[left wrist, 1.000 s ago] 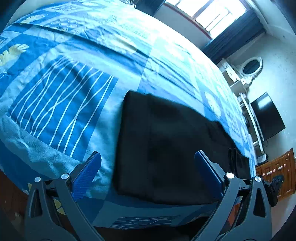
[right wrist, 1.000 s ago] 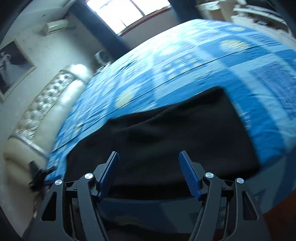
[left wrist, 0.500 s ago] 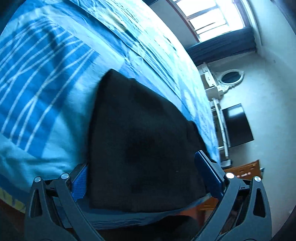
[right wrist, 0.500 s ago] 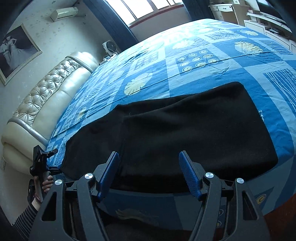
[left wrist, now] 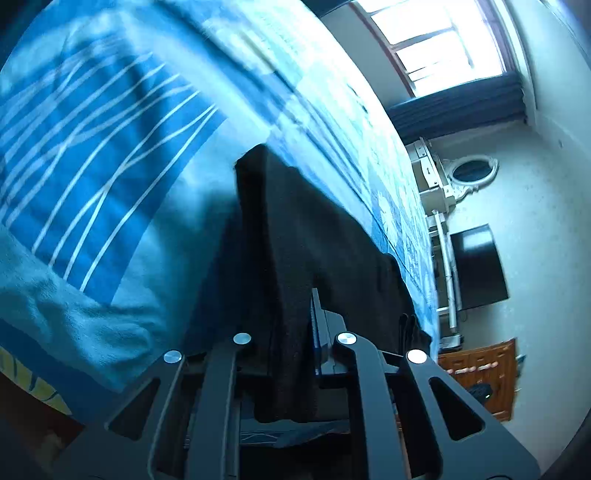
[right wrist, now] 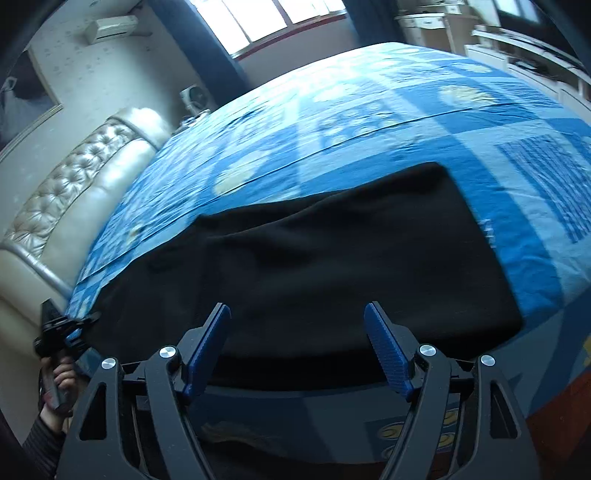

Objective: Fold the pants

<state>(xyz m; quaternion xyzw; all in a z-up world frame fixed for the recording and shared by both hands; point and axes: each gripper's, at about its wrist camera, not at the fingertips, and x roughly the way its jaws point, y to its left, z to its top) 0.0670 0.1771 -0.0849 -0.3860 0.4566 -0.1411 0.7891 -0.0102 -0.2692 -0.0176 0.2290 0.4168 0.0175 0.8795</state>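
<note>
Black pants (right wrist: 314, 266) lie flat along the near edge of a bed with a blue patterned cover (right wrist: 369, 110). In the left wrist view my left gripper (left wrist: 291, 332) is shut on the end of the pants (left wrist: 314, 240), whose fabric bunches between the jaws and rises off the cover. My right gripper (right wrist: 295, 339) is open, its blue pads just above the pants' near edge at the middle. My left gripper also shows at the far left of the right wrist view (right wrist: 62, 332), at the pants' other end.
A padded cream headboard (right wrist: 66, 206) stands at the left of the bed. A white dresser with an oval mirror (left wrist: 465, 173), a dark TV (left wrist: 476, 266) and a wooden cabinet (left wrist: 487, 373) stand beyond the bed's far side. A window (right wrist: 266, 18) is behind.
My left gripper has closed on the end of the pants and lifted the fabric. My right gripper stayed open and moved slightly closer to the pants' near edge.
</note>
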